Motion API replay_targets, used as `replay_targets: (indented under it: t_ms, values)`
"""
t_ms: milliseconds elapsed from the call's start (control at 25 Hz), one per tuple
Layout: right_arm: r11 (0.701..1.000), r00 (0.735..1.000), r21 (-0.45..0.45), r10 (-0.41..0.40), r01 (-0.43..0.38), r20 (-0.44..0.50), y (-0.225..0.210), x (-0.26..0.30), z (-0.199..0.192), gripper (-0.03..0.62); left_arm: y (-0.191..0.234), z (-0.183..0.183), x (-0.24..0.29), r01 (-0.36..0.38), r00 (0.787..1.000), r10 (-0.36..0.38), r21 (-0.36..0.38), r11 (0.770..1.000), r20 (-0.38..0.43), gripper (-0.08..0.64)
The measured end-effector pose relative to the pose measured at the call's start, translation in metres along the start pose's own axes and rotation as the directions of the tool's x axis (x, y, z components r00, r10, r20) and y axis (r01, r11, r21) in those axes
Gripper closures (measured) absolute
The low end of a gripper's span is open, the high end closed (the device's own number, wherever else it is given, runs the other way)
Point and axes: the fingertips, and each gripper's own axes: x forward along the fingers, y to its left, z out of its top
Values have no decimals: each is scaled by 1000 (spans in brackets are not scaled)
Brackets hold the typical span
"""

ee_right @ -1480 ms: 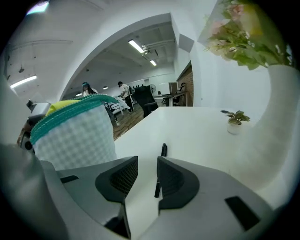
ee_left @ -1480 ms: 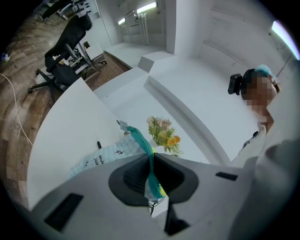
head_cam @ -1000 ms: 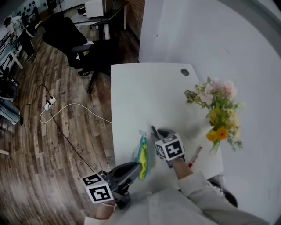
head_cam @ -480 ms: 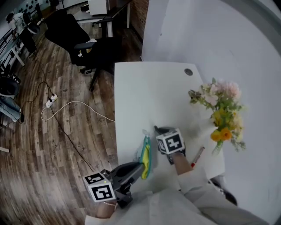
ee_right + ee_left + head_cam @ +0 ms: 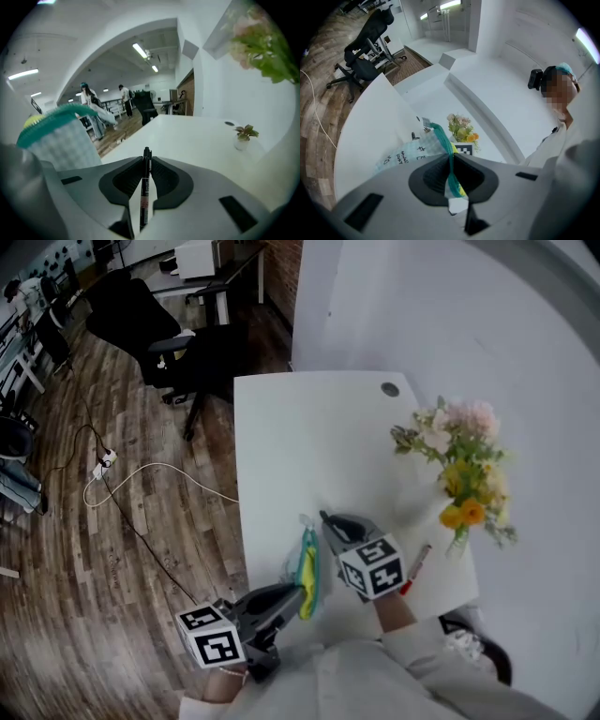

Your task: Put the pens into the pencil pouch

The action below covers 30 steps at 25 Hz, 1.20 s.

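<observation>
A pale checked pencil pouch [image 5: 306, 568] with a teal zip stands on edge near the white table's [image 5: 309, 446] front. My left gripper [image 5: 298, 594] is shut on its near end; the teal zip [image 5: 443, 140] runs between the pads of my left gripper [image 5: 451, 164]. My right gripper [image 5: 328, 521] is just right of the pouch. Its jaws have just been closing, and in the right gripper view my right gripper [image 5: 146, 161] is shut on a black pen [image 5: 145, 187] that stands upright between them. The pouch [image 5: 61, 136] fills that view's left. A red pen [image 5: 415, 568] lies on the table to the right.
A vase of pink, yellow and orange flowers [image 5: 459, 474] stands at the table's right edge, close to the red pen. A cable grommet [image 5: 389, 389] sits at the far corner. Black office chairs [image 5: 159, 324] and a floor cable [image 5: 141, 474] are left of the table.
My right gripper has lifted and come slightly nearer to me, its marker cube now larger in the head view. The left gripper and pouch have stayed put.
</observation>
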Motion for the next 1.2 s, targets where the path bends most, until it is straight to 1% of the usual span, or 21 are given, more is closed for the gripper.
replay_targets:
  t_ms: [40,120,280,400,480,640,800,880,960,1040,1120,1200]
  values:
    - [1000,997,14,20,-21,73,5,-11,13,532,0,-1,0,2,1000,-2,2,1000,-4,529]
    - [998,978,36,49,-57,203,15,-35,39,532,-1,-3,0,5,1000,-5,5,1000,-13,529]
    - [992,932,70,74,-105,355,33,-75,79,532,-4,-6,0,19,999,-19,17,1000,-39,529]
    - [984,876,85,101,-159,472,46,-102,111,532,-6,-8,0,32,998,-30,31,999,-59,529]
    - [977,837,83,123,-197,533,54,-118,128,532,-7,-8,0,38,997,-36,33,999,-63,529]
    - [969,774,64,149,-237,616,68,-142,153,532,-9,-11,1,50,996,-46,41,998,-79,529]
    - [961,679,20,181,-276,711,83,-159,170,532,-9,-13,2,64,994,-61,40,997,-89,529]
    - [959,651,-3,195,-284,734,90,-161,173,532,-9,-13,2,70,994,-67,38,997,-89,529]
    - [958,632,-33,214,-286,745,96,-163,174,532,-9,-12,3,75,993,-71,41,996,-91,529]
    - [956,621,-57,231,-287,749,101,-162,172,532,-9,-11,3,77,993,-73,45,996,-92,529]
    - [958,624,-58,229,-282,747,101,-160,168,532,-9,-9,3,79,993,-75,46,996,-88,529]
    - [963,633,-34,203,-268,747,97,-155,163,532,-10,-8,3,81,993,-77,46,996,-86,529]
